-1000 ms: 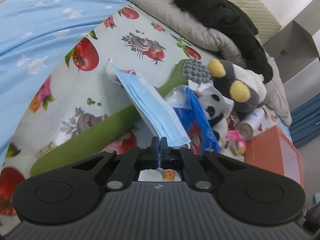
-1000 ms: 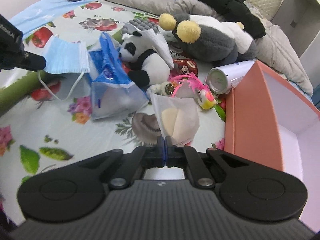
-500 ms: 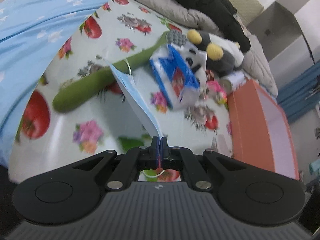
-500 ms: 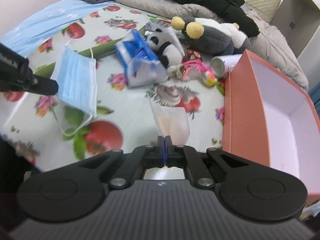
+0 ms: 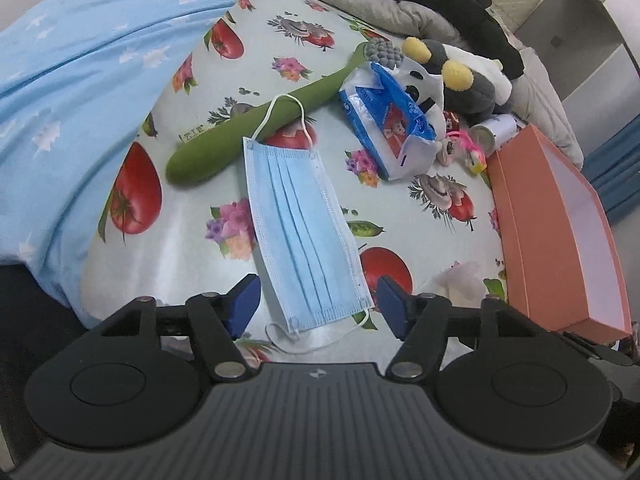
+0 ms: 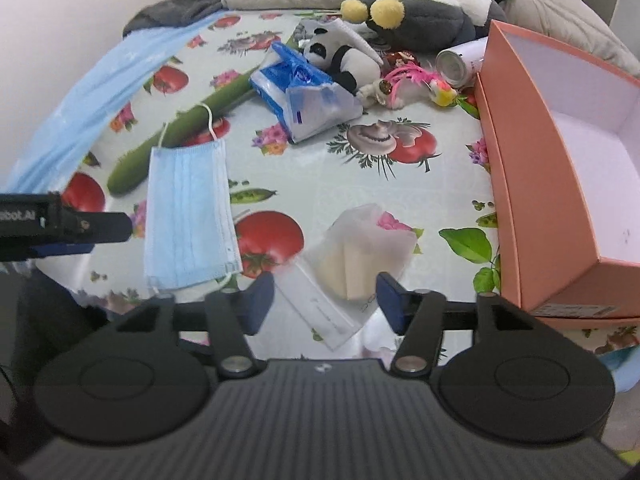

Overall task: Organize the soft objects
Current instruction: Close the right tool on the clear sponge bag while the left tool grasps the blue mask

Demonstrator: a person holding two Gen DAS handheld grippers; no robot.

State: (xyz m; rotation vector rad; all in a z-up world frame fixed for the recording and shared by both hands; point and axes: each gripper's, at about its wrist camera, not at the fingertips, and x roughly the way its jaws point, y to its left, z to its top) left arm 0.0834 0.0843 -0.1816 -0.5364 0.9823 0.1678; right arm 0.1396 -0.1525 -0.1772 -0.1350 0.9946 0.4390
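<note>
Both claws, left claw [image 5: 316, 300] and right claw [image 6: 326, 300], gape wide and empty over face mask [image 5: 300, 236] and cotton-pad pouch [image 6: 360, 256] near the bed's front edge; probably another pile grab next.

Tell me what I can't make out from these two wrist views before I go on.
- Clear pouch, right wrist view: near end hidden behind the right claw; the pale contents can't be identified.
- Orange box: far side cut off by the frame edge in both views.
- Panda toy, left wrist view: mostly hidden behind the blue tissue pack.
- Face mask: near ear loop partly under the left claw.
</note>
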